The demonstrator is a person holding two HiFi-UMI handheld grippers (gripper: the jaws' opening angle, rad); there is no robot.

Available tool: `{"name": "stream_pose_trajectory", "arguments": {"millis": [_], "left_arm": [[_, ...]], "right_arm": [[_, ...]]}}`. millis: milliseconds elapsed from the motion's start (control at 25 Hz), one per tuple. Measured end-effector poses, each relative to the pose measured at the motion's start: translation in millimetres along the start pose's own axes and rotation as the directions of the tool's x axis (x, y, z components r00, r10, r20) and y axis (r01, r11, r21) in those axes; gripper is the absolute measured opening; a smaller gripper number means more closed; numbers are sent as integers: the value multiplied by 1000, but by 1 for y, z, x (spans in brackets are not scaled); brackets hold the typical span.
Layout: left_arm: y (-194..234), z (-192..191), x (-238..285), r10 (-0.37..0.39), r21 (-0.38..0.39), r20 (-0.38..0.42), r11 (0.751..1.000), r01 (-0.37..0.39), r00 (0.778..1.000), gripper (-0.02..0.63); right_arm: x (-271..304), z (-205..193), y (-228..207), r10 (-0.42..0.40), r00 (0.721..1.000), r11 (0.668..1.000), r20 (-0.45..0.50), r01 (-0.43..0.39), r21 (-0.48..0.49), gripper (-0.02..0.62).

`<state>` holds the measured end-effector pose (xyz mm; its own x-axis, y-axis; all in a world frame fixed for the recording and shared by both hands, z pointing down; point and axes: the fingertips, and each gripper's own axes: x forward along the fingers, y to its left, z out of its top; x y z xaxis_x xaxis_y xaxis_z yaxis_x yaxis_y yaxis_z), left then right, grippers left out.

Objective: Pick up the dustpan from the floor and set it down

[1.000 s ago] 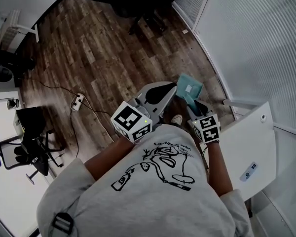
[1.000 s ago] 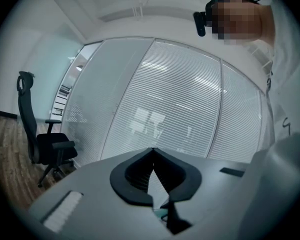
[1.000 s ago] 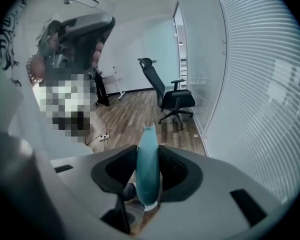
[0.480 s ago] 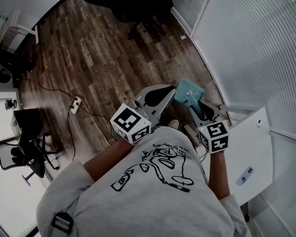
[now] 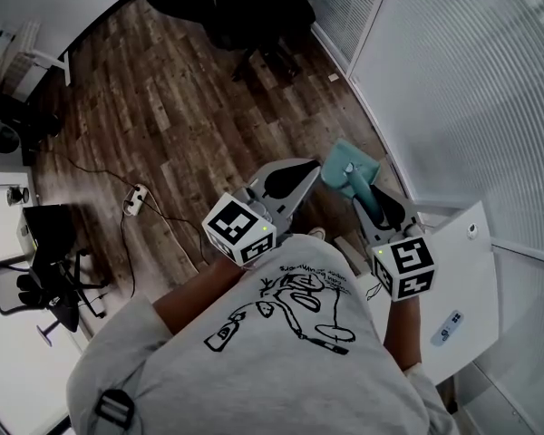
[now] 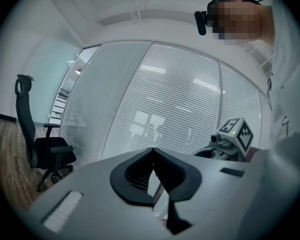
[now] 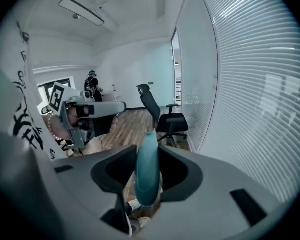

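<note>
The teal dustpan (image 5: 349,169) is held clear of the wooden floor (image 5: 163,107), just beside the white desk (image 5: 476,275); its handle (image 7: 147,166) is clamped between the jaws of the right claw (image 5: 366,199); the left claw (image 5: 295,178) is seen closed on nothing, tips touching, farther from the desk than the dustpan.

No legible text; lettering on shirt print (image 5: 301,299) too small to read.

Office, swivel chairs (image 5: 263,7), blind-covered glass partitions (image 5: 462,80), white desk (image 5: 476,275)
</note>
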<state>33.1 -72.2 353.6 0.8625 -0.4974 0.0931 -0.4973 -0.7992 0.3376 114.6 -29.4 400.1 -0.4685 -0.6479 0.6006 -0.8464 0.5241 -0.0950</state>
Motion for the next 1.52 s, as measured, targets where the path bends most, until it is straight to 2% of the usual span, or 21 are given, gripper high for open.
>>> {"name": "stream_pose_trajectory", "arguments": {"millis": [320, 880, 1520], "left_arm": [[-1, 0, -1, 5, -3, 8, 1000, -5, 1000, 2], [0, -2, -7, 6, -14, -4, 1000, -6, 1000, 2], [3, -11, -15, 17, -33, -26, 999, -18, 1000, 2]], "right_arm": [[-10, 12, 0, -15, 999, 1000, 34, 16, -26, 129], [-11, 13, 5, -9, 1000, 1000, 30, 10, -12, 129], [9, -14, 5, -10, 1000, 999, -5, 11, 49, 129]]}}
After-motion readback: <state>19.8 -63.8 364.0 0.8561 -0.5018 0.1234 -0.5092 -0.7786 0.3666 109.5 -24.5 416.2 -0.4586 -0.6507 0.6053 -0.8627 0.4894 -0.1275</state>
